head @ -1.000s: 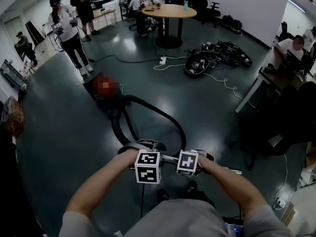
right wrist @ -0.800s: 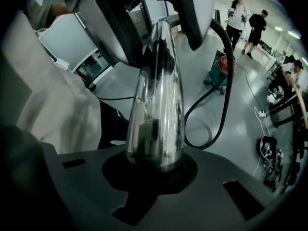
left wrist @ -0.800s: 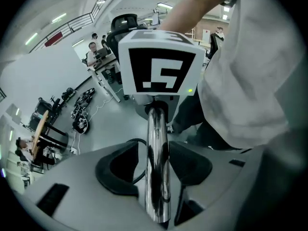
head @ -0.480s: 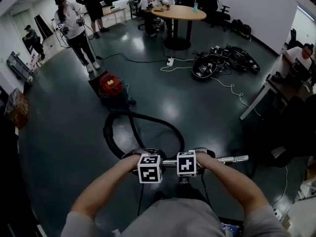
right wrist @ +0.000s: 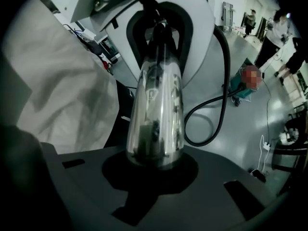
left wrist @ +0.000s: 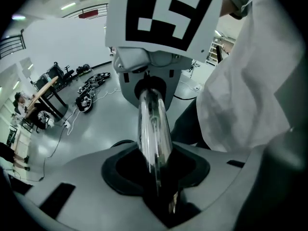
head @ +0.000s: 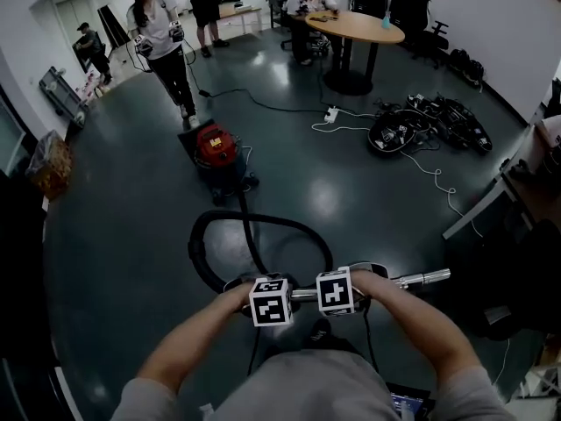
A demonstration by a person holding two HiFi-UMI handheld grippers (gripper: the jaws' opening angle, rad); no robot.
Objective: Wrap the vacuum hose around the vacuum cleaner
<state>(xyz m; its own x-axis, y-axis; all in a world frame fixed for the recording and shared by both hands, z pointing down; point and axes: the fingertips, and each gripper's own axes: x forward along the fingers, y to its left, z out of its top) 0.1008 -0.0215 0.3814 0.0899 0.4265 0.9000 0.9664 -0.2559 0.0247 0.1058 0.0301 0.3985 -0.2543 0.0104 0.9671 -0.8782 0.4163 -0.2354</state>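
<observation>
The left gripper [left wrist: 156,184] is closing round the chrome tube [head: 421,280], which lies between its jaws, not yet pinched. The right gripper [right wrist: 155,174] is clamped on the same tube. The black hose [head: 263,224] loops over the floor back to the red vacuum [head: 216,150], well ahead. The tube looks stiff and slick and the hose limp, so 2 grips on the tube probably suit best
</observation>
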